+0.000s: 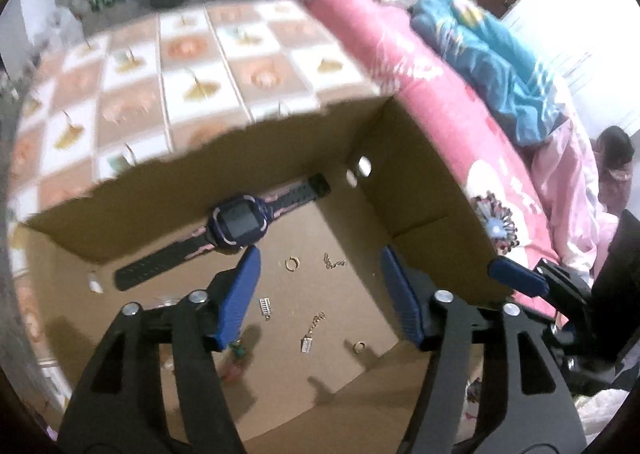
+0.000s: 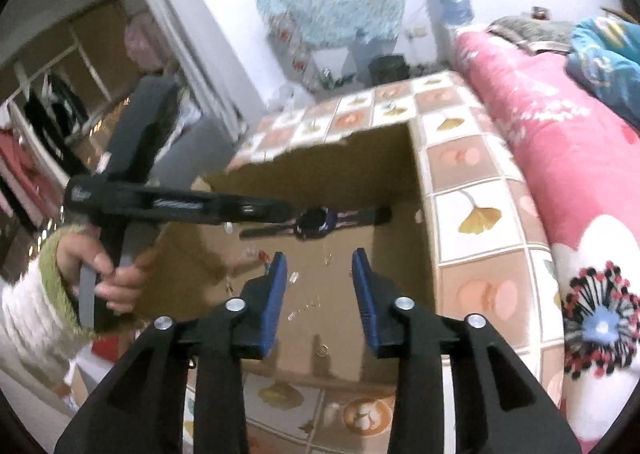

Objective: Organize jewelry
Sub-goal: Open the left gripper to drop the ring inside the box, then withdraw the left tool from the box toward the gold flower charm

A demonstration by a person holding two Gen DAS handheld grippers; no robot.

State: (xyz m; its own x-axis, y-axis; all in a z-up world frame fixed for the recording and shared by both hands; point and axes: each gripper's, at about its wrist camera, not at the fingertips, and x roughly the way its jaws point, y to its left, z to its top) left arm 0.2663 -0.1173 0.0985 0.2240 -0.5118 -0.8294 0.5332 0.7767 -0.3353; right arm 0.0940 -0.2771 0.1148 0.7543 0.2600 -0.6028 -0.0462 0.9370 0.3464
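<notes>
**A:** Inside the cardboard box (image 1: 224, 182), what lies where?

**B:** A dark watch (image 1: 239, 223) lies flat along the foot of the box's far wall, its strap stretched to both sides. Nearer than the watch, on the box floor, small gold pieces are scattered: a ring (image 1: 292, 264), a short chain (image 1: 334, 263), two little charms (image 1: 265, 306) (image 1: 307, 343) and a second ring (image 1: 359, 346) near the front corner.

**A:** And the jaws?

**B:** The left gripper (image 1: 320, 274) hangs over the box floor with its blue jaws apart and nothing between them. The right gripper (image 2: 320, 278) is at the box's near side, jaws parted less widely, also empty; the jewelry beneath it is blurred.

**A:** Where does the box stand?

**B:** On a desk with a tiled cloth (image 2: 472, 214), next to a pink quilt (image 2: 568, 158). In the right view, a hand (image 2: 108, 274) in a white and green sleeve holds the left gripper's handle at the box's left side.
</notes>
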